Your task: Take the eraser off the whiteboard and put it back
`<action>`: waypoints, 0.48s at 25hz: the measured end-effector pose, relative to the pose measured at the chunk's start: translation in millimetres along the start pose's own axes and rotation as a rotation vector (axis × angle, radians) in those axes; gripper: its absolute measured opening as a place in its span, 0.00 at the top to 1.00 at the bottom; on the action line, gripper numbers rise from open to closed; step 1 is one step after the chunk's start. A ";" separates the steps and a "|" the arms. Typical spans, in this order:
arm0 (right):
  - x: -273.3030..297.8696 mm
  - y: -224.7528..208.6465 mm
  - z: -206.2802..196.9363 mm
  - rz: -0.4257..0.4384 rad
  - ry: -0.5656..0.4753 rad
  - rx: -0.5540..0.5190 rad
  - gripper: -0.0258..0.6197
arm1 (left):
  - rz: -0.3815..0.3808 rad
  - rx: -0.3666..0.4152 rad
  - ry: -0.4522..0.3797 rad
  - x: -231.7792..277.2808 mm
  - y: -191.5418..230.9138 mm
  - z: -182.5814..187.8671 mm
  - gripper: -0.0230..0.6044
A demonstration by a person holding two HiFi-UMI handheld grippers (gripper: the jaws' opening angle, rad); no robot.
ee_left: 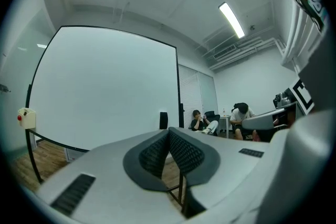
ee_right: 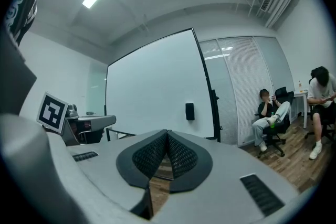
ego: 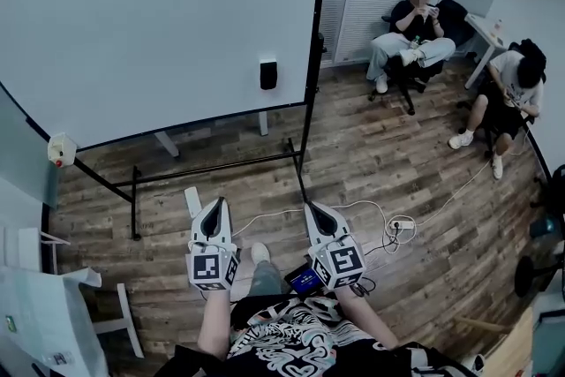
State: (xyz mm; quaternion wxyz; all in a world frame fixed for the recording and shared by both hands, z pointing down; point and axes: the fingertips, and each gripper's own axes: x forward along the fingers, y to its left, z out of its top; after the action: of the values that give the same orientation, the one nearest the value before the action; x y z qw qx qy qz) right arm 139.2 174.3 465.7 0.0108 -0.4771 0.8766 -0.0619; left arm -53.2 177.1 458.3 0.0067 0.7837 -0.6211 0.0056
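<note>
Left: grey left gripper [ego: 213, 206], jaws pressed together, empty.
Right: grey right gripper [ego: 316, 212], likewise closed on nothing.
Eraser: small black rectangular eraser [ego: 268, 73] sits low on the right of the large white black-framed whiteboard [ego: 159, 22], long axis upright.
Bearing: ahead of both tongs, well apart, between their lines; right gripper looks marginally nearer.
Unclear: eraser's mounting too small to read; whiteboard's left edge cut off.

A large white whiteboard [ego: 159, 22] on a black metal stand fills the upper left. A small black rectangular eraser [ego: 268, 74] sticks to it near the lower right corner. Low in the middle, well short of the board, the left hand-held gripper [ego: 214, 207] and right hand-held gripper [ego: 314, 212] point towards it side by side, above brown wood-plank floor [ego: 415, 181]. Two people sit at upper right — one [ego: 410, 26] on a chair, one [ego: 508, 93] bent forward.
</note>
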 end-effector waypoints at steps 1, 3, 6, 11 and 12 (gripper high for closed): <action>7.3 -2.8 0.8 -0.004 0.003 -0.001 0.93 | -0.001 -0.001 0.000 8.0 4.5 0.2 0.92; 22.8 -9.4 0.5 -0.013 0.009 0.000 0.93 | -0.007 0.000 0.002 24.1 12.9 -0.5 0.92; 49.8 -18.5 -2.9 -0.026 0.022 0.007 0.93 | -0.013 0.012 0.013 49.1 25.7 -4.6 0.92; 92.1 -30.5 4.2 -0.046 0.020 0.018 0.93 | -0.009 0.046 0.025 91.2 47.8 -3.8 0.92; 99.4 -33.6 5.8 -0.053 0.019 0.019 0.93 | -0.015 0.045 0.025 100.1 50.9 -3.2 0.92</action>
State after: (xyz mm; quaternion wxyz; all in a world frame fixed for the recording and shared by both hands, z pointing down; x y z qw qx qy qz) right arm 113.5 72.4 467.9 0.0055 -0.4992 0.8632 -0.0752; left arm -79.9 68.1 463.4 -0.0031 0.7882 -0.6147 0.0292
